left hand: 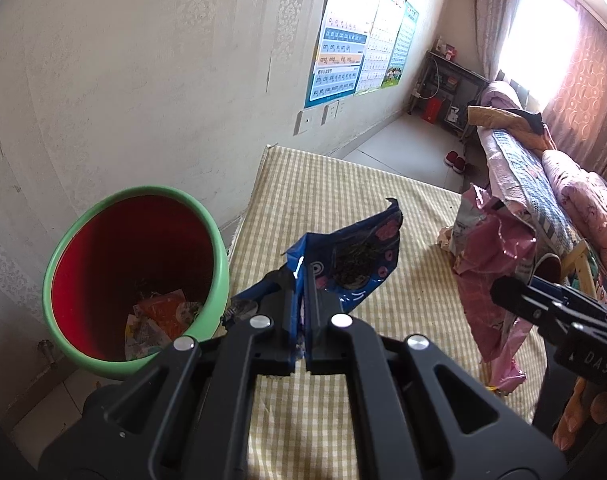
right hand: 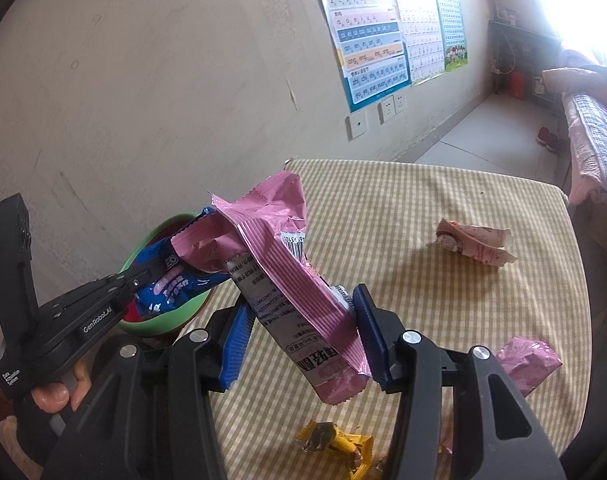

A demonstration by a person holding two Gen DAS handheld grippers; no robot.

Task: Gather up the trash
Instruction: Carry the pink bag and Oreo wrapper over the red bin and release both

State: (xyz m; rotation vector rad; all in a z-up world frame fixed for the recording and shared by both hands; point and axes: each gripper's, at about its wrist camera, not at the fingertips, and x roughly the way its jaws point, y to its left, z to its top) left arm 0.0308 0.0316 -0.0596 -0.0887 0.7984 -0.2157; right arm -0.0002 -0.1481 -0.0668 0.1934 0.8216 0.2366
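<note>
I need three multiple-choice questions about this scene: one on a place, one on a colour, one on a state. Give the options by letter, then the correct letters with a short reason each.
1. Where is the bin?
A. on the bed
B. beside the table, by the wall
C. under the window

2. What colour is the wrapper held by the left gripper?
A. blue
B. yellow
C. white

3. How is the right gripper?
A. open, holding nothing
B. shut on the pink wrapper
C. resting inside the bin

Key: 1 B, it stands beside the checked table; 2 A, the blue wrapper sits between its fingers; 3 B, the pink wrapper is pinched between its pads.
</note>
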